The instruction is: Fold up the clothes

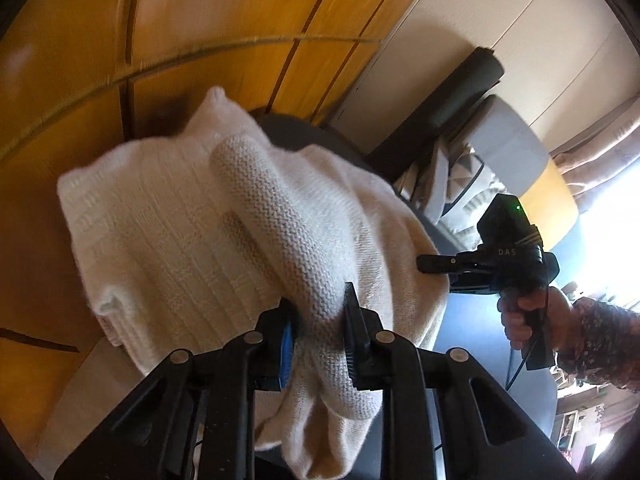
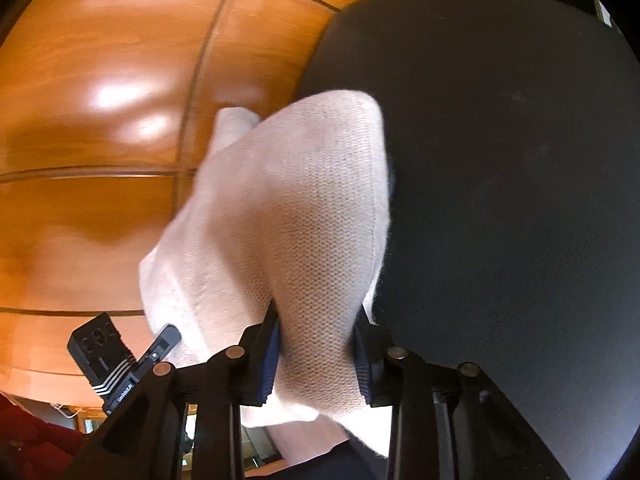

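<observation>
Two grippers lift a soft white knitted sweater (image 1: 208, 216) off a dark round chair seat (image 2: 500, 160).

The left gripper (image 1: 318, 332) is clamped on a thick ribbed fold of the sweater, and the right gripper (image 2: 316, 344) is clamped on another bunch of it. The sweater hangs between them, just above the seat, with the shiny orange wooden floor (image 2: 100, 160) below. I think this is the pick-up step, before any folding. Next, both hands need to hold tight, pull the sweater wide and flat, then lay it down smooth so a sleeve can fold in.
</observation>
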Action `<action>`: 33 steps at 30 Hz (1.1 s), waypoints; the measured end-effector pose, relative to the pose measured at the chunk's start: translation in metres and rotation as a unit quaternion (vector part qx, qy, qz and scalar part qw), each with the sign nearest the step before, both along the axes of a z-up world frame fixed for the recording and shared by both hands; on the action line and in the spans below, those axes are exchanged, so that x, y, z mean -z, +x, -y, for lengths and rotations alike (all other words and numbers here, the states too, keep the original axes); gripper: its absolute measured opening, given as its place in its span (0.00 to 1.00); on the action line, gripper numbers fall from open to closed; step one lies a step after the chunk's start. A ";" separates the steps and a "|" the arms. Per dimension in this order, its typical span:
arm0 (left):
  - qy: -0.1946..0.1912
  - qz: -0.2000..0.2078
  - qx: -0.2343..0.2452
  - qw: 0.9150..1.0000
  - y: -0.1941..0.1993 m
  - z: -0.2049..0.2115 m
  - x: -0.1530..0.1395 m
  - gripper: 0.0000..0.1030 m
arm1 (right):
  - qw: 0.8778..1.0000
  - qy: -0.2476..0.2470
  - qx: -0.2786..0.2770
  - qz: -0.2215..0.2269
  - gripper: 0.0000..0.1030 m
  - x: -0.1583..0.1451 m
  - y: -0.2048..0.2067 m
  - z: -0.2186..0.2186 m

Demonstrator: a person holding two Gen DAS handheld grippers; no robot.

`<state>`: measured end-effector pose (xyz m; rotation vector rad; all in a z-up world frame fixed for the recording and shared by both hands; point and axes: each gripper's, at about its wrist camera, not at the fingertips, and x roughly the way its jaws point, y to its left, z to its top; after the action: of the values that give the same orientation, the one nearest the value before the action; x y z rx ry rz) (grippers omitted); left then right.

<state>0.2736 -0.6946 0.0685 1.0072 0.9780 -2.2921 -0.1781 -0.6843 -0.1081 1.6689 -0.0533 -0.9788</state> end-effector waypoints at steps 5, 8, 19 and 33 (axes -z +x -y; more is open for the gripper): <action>-0.038 -0.017 -0.023 0.999 0.004 0.002 -0.028 0.21 | 0.999 -0.035 -0.010 0.015 0.29 -0.035 0.019 0.013; -0.060 -0.026 -0.051 0.997 0.020 0.016 -0.046 0.21 | 0.997 -0.066 -0.034 0.015 0.29 -0.053 0.046 0.024; -0.090 0.079 -0.125 0.985 0.008 0.102 0.035 0.21 | 0.984 -0.108 -0.131 -0.058 0.29 -0.083 0.117 0.143; -0.042 0.074 -0.192 0.978 0.032 0.113 0.060 0.29 | 0.989 -0.103 -0.066 -0.077 0.39 -0.045 0.112 0.143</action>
<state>0.3055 -0.8073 0.0086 0.8545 0.9140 -1.8972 -0.0659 -0.8272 -0.0631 1.3863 0.0568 -0.9643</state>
